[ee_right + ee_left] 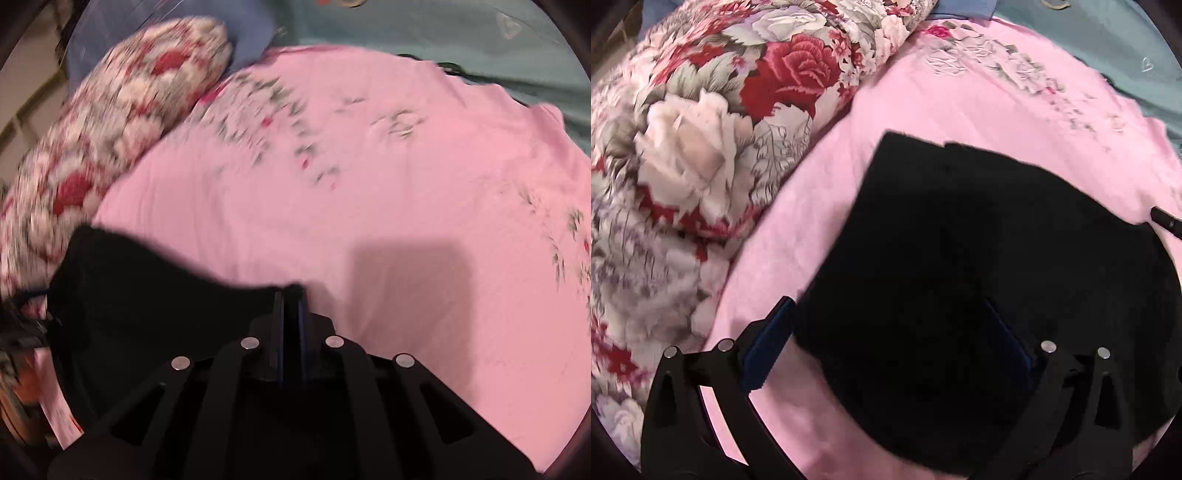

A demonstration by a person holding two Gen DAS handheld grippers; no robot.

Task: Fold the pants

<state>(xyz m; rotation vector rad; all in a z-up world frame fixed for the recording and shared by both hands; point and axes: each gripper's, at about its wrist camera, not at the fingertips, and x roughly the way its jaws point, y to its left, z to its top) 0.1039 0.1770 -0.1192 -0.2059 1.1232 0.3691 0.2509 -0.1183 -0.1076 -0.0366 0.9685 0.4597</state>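
Black pants (979, 258) lie folded on a pink sheet (923, 107). My left gripper (886, 332) is open, its jaws wide apart, just above the near-left part of the pants, holding nothing. In the right wrist view the pants (147, 314) hang to the left, and my right gripper (290, 295) is shut on their edge, lifting it above the pink sheet (369, 184). The right gripper's tip also shows at the right edge of the left wrist view (1167, 221).
A rolled floral quilt (701, 147) lies along the left of the pants, also in the right wrist view (110, 129). Teal bedding (1108, 44) lies beyond the sheet's far edge. A blue pillow (251, 40) sits behind the quilt.
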